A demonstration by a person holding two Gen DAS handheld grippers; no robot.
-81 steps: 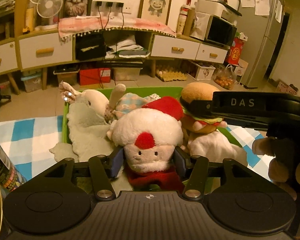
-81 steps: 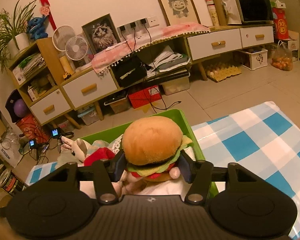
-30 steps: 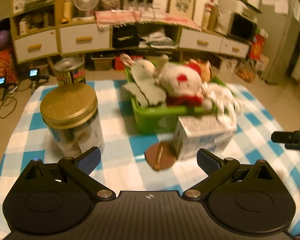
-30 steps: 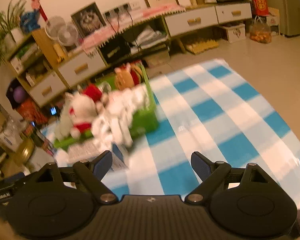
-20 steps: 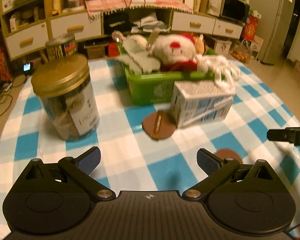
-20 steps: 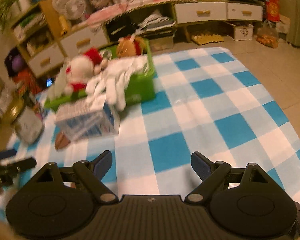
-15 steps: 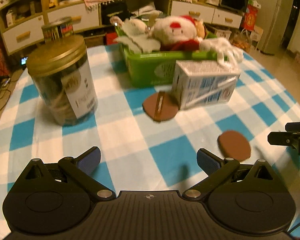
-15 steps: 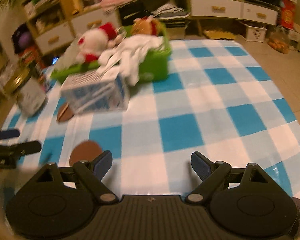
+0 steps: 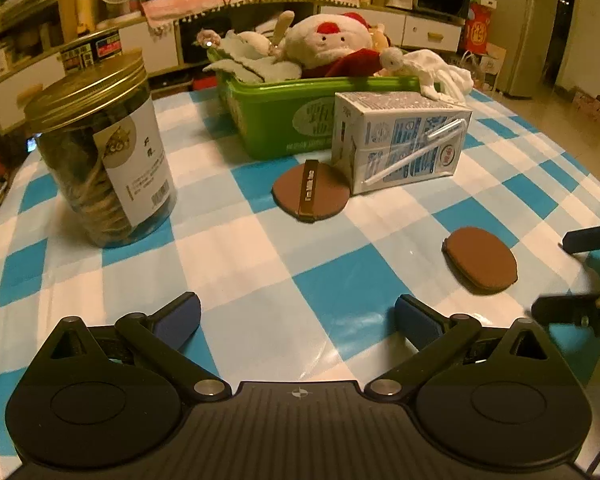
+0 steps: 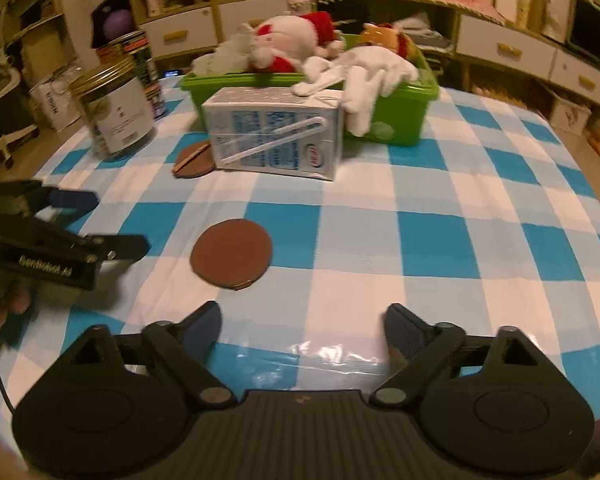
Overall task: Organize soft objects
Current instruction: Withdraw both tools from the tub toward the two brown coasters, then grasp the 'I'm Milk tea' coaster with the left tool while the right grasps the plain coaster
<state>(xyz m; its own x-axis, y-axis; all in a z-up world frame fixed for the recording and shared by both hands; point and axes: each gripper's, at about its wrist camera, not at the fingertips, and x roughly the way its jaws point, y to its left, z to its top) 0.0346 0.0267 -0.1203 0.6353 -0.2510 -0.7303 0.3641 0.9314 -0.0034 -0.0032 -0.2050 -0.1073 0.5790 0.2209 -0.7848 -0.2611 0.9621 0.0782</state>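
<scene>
Two grippers: left gripper and right gripper, both low over the checked desk, neither holding anything.
Left jaws: spread wide, empty; only bare cloth lay between them.
Right jaws: opening at this moment, nothing between them.
Soft objects, stowed: Santa plush, grey-green plush and white plush lay piled in the green bin, far ahead of both pairs of jaws; the white plush hung over the bin rim.
Soft objects, loose: one brown round pad lay flat just ahead of the right jaws, slightly toward the left gripper; a second brown pad with strap lay farther ahead, touching the milk carton.
Other items: lidded jar stood ahead and left of the left jaws.
Handling judgement: the pads looked thin, light and limp, likely to fold or slide on the glossy cloth.
Grip point, advised: pinch the near pad at its raised edge; take the farther pad by its strap.
Progress judgement: plush sorting appeared done; the flat pads remained.
</scene>
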